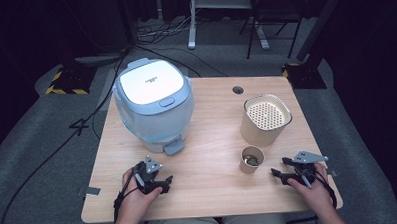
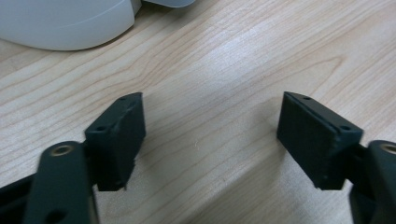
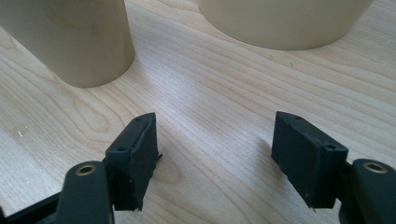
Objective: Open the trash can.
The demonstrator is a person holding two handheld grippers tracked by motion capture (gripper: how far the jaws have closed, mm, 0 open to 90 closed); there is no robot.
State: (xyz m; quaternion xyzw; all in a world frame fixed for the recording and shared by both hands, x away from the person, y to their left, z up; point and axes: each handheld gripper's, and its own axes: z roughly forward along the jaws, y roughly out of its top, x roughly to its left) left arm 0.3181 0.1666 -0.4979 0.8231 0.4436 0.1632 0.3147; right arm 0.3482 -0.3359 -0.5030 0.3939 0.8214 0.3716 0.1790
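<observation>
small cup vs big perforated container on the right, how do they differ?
The small cup is short and narrow; the perforated container is taller and wider. The cup is open-topped with something dark inside; the container has a holed insert at its top. The cup stands nearer the right gripper. Both are beige, upright, untouched.

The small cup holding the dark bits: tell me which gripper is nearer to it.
Right. The right gripper rests on the table just right of the small cup, jaws open toward it. The left gripper lies farther off to the cup's left, in front of the rice cooker.
</observation>
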